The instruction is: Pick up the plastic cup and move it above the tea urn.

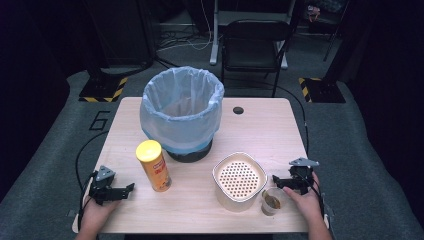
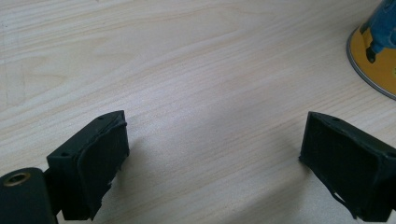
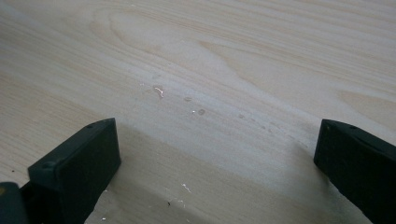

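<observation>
Left gripper [image 1: 131,188] rests low at the near left of the wooden table [image 1: 260,125], jaws wide apart, nothing between them; yellow can [image 1: 154,166] stands upright just beside it. Right gripper [image 1: 277,181] at near right, jaws spread wide over bare wood, empty; clear cup [image 1: 271,201] just beside it, next to the perforated white container [image 1: 239,180]; lined bin [image 1: 182,111] behind.

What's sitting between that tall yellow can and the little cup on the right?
In the high view, a cream container with a perforated insert stands between the yellow can and the cup, close beside the cup.
</observation>
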{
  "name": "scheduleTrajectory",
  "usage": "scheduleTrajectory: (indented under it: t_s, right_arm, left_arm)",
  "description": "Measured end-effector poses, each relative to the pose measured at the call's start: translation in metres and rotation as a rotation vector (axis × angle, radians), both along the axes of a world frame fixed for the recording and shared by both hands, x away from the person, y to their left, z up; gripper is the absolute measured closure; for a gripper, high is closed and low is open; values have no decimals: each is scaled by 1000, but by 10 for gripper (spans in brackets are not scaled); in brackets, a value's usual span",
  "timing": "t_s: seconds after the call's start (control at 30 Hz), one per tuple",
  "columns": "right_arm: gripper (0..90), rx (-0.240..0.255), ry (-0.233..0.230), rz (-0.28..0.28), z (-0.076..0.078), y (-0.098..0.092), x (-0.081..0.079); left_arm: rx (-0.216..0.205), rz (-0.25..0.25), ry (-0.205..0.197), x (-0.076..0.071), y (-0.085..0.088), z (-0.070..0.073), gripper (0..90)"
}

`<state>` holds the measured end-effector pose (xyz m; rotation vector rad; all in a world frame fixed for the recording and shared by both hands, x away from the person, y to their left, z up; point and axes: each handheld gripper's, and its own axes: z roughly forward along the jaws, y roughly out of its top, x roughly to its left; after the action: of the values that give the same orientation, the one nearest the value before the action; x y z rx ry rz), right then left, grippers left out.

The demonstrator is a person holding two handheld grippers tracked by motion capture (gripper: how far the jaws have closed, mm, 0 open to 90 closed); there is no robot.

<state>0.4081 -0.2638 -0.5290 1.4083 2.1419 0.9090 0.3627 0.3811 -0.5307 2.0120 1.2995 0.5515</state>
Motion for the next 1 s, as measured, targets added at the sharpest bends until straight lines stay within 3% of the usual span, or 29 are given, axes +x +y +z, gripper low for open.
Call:
scheduleTrajectory:
  t_s: [0.1,0.7,0.8,1.0]
  right_arm:
    - [0,0,4,1,0,0,0]
    - [15,2,0,-6,0,0,0]
    - [157,16,-29,-12,1,-1,-4]
    - [197,26,-40,-9,2,-1,-6]
  left_arm:
    - [-7,12,-15,1,-1,-1,75]
    - [-9,12,-18,0,-1,-1,80]
    - [-3,12,-20,0,-1,-1,82]
    - [-5,13,-17,0,-2,-1,82]
